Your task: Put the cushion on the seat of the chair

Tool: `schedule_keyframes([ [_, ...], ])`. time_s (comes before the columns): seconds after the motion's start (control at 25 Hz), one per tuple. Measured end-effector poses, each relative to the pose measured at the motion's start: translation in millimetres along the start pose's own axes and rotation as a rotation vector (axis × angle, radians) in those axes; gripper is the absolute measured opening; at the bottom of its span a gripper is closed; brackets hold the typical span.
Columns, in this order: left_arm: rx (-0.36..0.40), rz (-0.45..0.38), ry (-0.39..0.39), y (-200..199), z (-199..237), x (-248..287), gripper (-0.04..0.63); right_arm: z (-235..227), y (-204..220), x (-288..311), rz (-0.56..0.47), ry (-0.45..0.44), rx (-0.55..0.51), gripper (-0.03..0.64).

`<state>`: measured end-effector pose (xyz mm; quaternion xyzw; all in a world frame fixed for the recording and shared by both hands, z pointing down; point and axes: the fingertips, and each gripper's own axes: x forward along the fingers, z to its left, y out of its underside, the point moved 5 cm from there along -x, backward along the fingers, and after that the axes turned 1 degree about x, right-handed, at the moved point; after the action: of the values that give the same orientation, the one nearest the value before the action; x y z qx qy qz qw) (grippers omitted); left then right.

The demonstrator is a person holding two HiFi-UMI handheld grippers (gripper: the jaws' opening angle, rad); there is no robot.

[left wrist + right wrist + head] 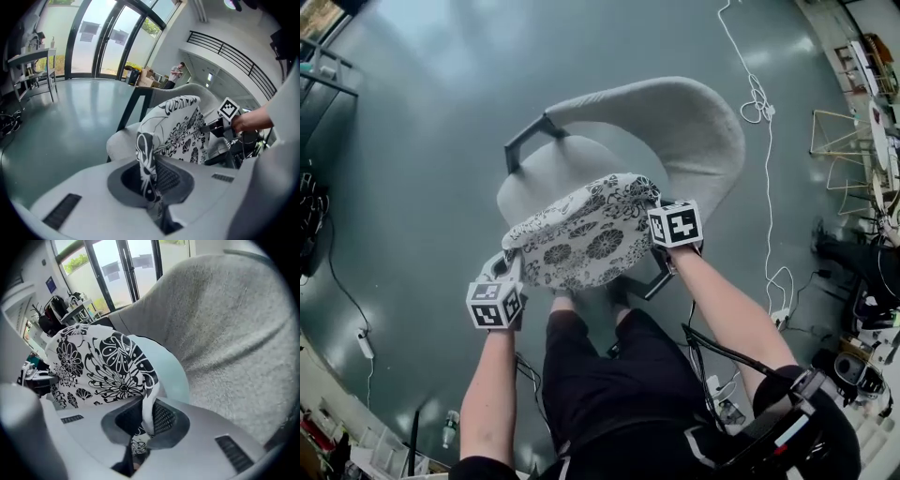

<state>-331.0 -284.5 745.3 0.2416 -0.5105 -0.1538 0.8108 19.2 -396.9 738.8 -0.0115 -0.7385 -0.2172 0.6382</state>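
A white cushion [581,234] with black flower print hangs over the front of the grey upholstered chair [675,122], just above its seat [548,164]. My left gripper [508,272] is shut on the cushion's near left corner [146,159]. My right gripper [661,211] is shut on the cushion's right corner [147,404]. In the right gripper view the cushion [98,366] spreads to the left, with the chair's grey backrest [234,333] close behind it. The left gripper view shows the cushion [180,126] stretched toward the right gripper [213,127].
The chair has dark metal arm frames [530,131] and stands on a grey-green floor [412,187]. A white cable [764,141] trails across the floor at the right. Clutter and shelving [862,112] line the room's right edge. My legs [600,366] stand right before the chair.
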Motion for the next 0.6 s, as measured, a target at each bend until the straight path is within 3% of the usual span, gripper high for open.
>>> schedule_keyframes([
  [0.28,-0.057,-0.011,-0.037,17.9,-29.8,-30.4,0.02,0.7,14.2,-29.4,-0.016,-0.023,-0.047,0.032],
  [0.6,-0.05,0.024,-0.079,24.0,-6.3,26.6,0.02,-11.3,-6.4,29.4,0.007,0.016,-0.102,0.032],
])
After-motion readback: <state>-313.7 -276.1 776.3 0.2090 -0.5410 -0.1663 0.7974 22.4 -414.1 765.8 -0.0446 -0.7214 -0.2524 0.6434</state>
